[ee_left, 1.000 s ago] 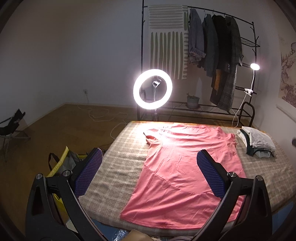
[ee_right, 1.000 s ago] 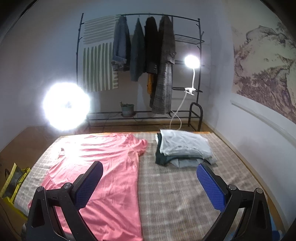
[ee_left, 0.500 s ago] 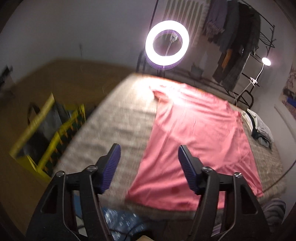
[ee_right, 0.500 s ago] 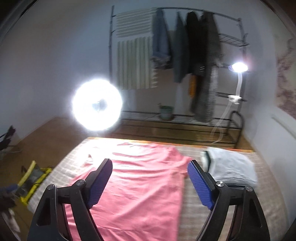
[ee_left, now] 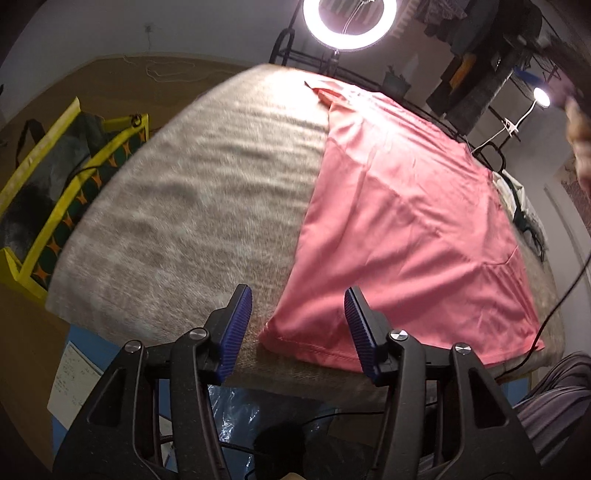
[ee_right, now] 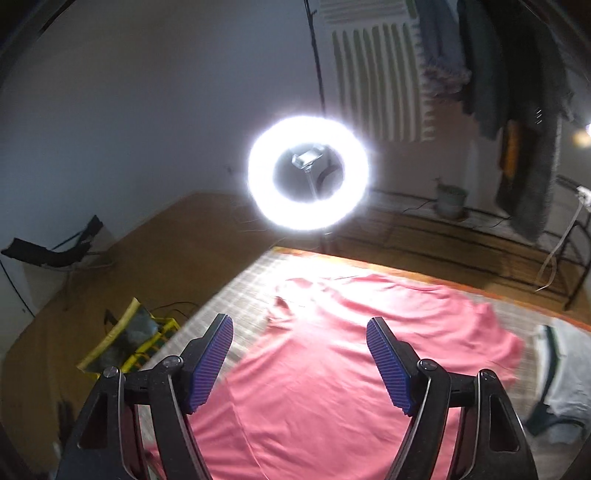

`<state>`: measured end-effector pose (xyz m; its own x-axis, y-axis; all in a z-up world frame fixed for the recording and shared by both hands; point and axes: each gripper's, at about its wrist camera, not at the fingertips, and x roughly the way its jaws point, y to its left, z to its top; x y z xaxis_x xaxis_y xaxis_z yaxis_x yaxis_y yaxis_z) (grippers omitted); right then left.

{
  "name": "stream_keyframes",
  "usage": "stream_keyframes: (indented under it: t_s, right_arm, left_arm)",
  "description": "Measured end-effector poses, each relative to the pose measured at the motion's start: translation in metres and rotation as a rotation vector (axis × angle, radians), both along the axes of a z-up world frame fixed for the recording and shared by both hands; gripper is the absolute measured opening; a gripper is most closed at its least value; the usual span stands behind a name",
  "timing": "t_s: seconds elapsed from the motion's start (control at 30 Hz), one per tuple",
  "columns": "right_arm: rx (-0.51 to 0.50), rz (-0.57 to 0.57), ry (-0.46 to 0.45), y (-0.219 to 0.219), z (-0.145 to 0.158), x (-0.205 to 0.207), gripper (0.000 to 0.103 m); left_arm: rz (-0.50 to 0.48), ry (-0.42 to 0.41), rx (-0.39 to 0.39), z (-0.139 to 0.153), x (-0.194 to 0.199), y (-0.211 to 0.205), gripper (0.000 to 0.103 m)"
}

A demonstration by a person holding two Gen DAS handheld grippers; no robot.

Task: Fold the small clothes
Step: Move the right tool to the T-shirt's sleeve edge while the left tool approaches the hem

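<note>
Left gripper (ee_left: 298, 328) hovering with jaws spread wide, gripping nothing, blue ribbed pads (ee_left: 236, 330) framing the near left hem corner of the pink T-shirt (ee_left: 399, 206). Shirt lying flat and spread out on the checked bed cover (ee_left: 192, 192), stretching ahead and to the right of the tool; hem corner sitting just ahead between the pads, not touching either as far as visible. Bare cover lying ahead-left. Yellow-trimmed bag (ee_left: 55, 177) sitting on the floor far left, off the bed edge. Ring light (ee_left: 349, 22) glowing straight ahead past the far bed edge; clamp lamp (ee_left: 541, 96) shining upper right. Right gripper (ee_right: 299, 363) also standing wide apart and empty, hanging above the shirt (ee_right: 332, 369) with fabric filling the space ahead and below. Collar end lying ahead, toward the ring light (ee_right: 308, 179). Folded clothes pile (ee_right: 561, 373) sitting to the right, beside the shirt's right edge. Clothes rack (ee_right: 517, 110) standing upper right. Bag (ee_right: 129, 339) showing lower left. Right view blurring slightly.
</note>
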<state>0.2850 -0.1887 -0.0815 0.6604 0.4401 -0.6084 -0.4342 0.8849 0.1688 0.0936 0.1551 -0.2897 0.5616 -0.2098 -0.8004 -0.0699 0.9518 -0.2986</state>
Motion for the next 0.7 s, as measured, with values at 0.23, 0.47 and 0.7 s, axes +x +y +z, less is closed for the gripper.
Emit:
stream_keyframes:
  t_s: [0.23, 0.47, 0.7]
  right_arm:
    - [-0.019, 0.003, 0.131, 0.058, -0.044, 0.085, 0.077]
    - [-0.098, -0.003, 0.236, 0.116, -0.103, 0.165, 0.077]
    - [-0.131, -0.009, 0.336, 0.170, -0.171, 0.224, 0.077]
  left_arm:
    - [-0.018, -0.027, -0.047, -0.008, 0.001, 0.000, 0.031]
    - [-0.041, -0.038, -0.073, -0.014, 0.005, -0.001, 0.011]
    - [-0.044, -0.065, -0.075, -0.011, 0.007, 0.003, 0.004]
